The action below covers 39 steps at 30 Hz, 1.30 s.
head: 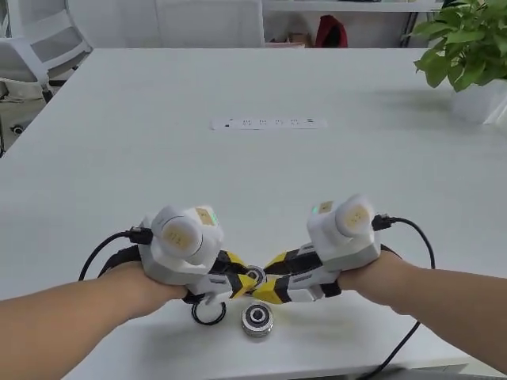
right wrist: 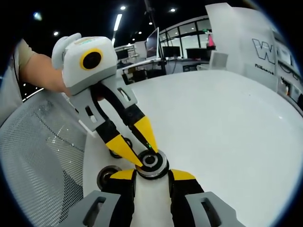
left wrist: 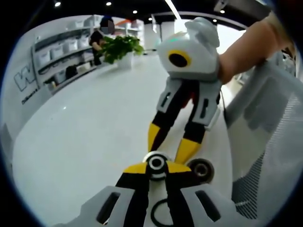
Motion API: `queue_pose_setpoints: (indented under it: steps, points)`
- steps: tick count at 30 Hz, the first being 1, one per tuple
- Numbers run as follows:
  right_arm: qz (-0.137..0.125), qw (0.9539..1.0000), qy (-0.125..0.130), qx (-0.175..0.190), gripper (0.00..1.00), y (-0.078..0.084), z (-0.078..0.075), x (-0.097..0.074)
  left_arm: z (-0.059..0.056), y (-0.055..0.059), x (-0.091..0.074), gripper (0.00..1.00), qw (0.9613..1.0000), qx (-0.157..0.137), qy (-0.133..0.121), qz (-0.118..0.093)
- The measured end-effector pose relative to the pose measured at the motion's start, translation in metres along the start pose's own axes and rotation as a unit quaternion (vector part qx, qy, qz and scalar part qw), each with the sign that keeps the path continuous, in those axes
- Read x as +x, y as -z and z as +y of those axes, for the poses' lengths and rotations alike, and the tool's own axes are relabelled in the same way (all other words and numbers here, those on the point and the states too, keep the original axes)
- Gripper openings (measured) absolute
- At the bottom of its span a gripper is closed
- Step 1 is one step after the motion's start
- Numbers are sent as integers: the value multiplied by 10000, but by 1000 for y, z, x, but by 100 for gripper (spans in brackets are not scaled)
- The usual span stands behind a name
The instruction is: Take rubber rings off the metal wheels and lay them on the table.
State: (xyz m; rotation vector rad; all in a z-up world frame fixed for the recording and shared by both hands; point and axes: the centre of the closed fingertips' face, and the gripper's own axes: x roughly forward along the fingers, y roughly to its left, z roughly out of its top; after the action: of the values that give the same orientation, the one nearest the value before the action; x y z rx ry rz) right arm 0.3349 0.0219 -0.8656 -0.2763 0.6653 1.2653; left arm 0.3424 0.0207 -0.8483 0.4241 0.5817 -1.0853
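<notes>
- Right gripper first: jaws spread just wide enough to clamp a metal wheel across its width, one yellow tip on each side.
- Left gripper comes in head-on, its tips drawn close together and nipping the same wheel at its near edge. Whether the rubber ring itself sits between those tips, I cannot tell.
- The wheel hangs between the two grippers, just above the near edge of the table.
- My read on the step: one side is the vice, the other the peeler. The right should hold firm and square while the left catches only the rubber lip and rolls it off sideways, rather than pulling straight out against the clamp.
- The held wheel: a small silver disc with a dark bearing at the hub and a darker band around the rim.
- Just below, a second wheel lies flat on the table, with a loose black ring beside it.
</notes>
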Motion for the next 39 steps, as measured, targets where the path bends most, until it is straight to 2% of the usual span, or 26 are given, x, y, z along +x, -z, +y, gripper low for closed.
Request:
queue_pose_setpoints:
  steps: [19,35,38,39]
  points:
    - [-21,10000,16,-87,18,3,-1,-6,0,0,0,13,10000,-63,-22,-57]
    - [-28,10000,-30,53,11,5,0,-9,1,0,0,13,9999,-78,-44,-78]
    - [-39,9999,-42,111,9,5,1,-9,1,0,0,13,9999,-88,-49,-82]
    - [0,9999,-10,123,2,7,-1,-10,1,0,0,13,9999,-92,-52,-89]
